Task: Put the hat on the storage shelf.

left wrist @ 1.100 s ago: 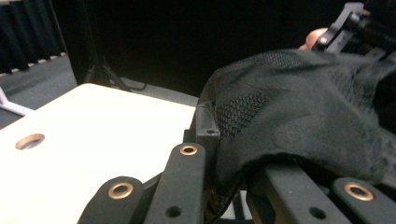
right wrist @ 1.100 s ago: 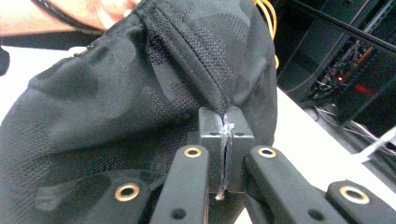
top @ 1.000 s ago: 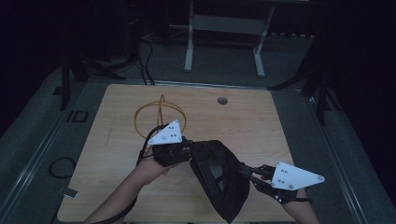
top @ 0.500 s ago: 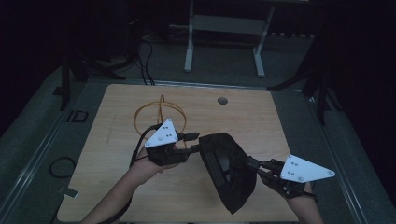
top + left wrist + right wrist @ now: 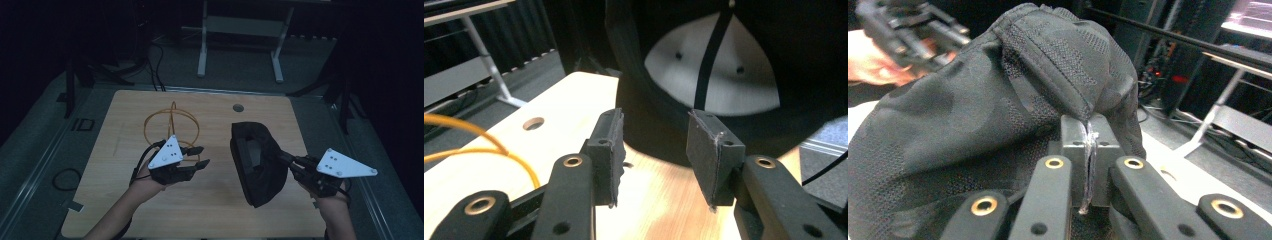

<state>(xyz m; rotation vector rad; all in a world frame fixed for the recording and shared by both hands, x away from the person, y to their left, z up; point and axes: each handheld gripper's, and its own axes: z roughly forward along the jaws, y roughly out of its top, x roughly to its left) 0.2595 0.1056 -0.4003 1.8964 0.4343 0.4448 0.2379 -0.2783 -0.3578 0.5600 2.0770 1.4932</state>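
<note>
High view, orange wire hoops (image 5: 171, 121) behind left hand-held gripper (image 5: 199, 157)

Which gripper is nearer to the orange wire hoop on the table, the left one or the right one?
Left. The left gripper hovers right beside the orange wire hoop, jaws open. The right gripper is farther off, shut on the black cap.

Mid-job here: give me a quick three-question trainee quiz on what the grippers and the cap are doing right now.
1. True or false: the right gripper is clamped on the black cap.
2. Which best fits the left gripper? A) gripping the cap B) jaws apart, nothing between them C) holding the orange wire hoops
3. In the high view, what lies on the table just beyond the left gripper?

Key
1. True: its jaws pinch the cap's fabric.
2. B: its jaws have just been opening, and the cap sits beyond them.
3. The orange wire hoops.
</note>
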